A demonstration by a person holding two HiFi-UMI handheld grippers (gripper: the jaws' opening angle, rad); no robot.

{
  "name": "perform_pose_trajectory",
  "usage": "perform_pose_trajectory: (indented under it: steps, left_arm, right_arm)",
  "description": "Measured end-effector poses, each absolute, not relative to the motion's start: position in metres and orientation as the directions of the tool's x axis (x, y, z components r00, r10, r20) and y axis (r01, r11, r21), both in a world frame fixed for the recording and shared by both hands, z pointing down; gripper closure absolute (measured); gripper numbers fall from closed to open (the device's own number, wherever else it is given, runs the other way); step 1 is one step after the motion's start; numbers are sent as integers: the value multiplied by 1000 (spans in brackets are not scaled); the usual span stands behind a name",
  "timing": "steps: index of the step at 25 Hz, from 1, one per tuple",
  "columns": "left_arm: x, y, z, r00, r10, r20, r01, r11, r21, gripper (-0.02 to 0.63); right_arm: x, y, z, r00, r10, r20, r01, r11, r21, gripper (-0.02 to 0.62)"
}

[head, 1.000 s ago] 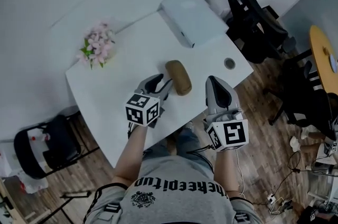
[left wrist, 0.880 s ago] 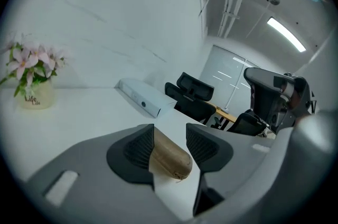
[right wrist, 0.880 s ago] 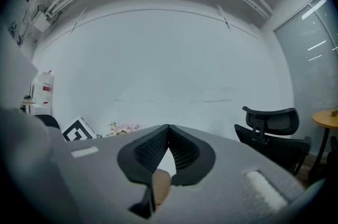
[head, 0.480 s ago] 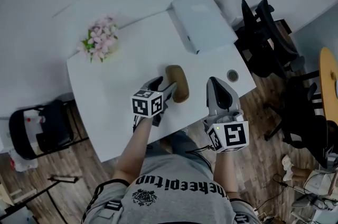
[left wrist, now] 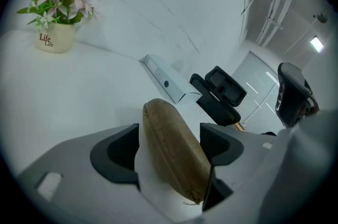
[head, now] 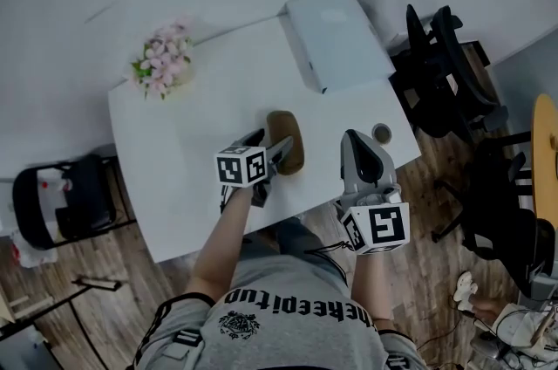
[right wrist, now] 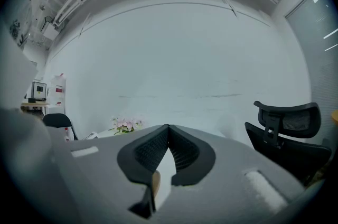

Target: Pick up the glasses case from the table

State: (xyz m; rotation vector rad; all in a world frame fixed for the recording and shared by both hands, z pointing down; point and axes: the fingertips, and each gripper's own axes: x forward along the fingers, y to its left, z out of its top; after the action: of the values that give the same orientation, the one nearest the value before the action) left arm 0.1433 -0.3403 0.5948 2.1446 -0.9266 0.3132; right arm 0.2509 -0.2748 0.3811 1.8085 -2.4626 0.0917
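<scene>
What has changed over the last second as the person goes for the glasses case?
The left gripper came down and forward over the glasses case, its jaws opening. The case now lies between them, not yet gripped. The right gripper stayed shut and empty. The case, flowers and white box kept their places.

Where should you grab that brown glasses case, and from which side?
Grab the glasses case across its narrow middle, a pad on each long side. It lies flat on the table, long and rounded, so lengthwise looks too wide. Come from its near end, like the left gripper: its jaws are opening with the case between them.
</scene>
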Motion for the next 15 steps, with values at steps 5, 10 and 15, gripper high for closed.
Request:
perform_pose_trajectory:
  steps: [5,10,15]
  left_arm:
    - [151,-336,613,707,-489,511,-702,-396,592,233]
    - [158,-332,622,694,-470,545,-716,-376,588,255]
    - [161,-331,616,685,-474,554,-727,-398,559,303]
  right_arm:
    - [259,-279,383,-314,-943,113,-949,316,3,592]
    - [265,-281,386,-331,-937,114,-943,333,1,592]
    - [267,-283,385,-345,-932,109,-938,347,1,592]
